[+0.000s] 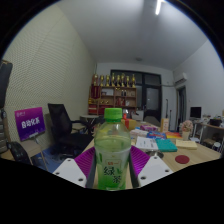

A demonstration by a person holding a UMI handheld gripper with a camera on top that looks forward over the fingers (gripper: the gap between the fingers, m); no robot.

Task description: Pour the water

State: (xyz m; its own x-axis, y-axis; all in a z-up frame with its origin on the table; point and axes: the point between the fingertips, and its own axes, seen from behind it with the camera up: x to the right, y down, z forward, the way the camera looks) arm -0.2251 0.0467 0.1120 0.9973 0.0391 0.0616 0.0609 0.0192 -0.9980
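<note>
Room: pale walls and ceiling with a strip light (158, 7); a shelving unit (113, 95) stocked with bottles stands against the far wall; a black office chair (66, 128) sits to one side, with a purple sign (30, 122) bearing white characters nearer still on that side; a long table (192, 155) runs ahead and to the other side, carrying papers, a teal book (166, 145) and assorted small items too small to identify.

Task object: a plastic bottle (112, 150) with green cap and green-white label, upright, directly between the two fingers and filling the near centre of the view; it rises above the fingertips, cap level with the distant shelving.

Gripper (112, 168): white fingers with purple pads (85, 162) flank the bottle at either side; pads appear to press the bottle's sides, so the claw is clenched on it; liquid level inside cannot be told.
</note>
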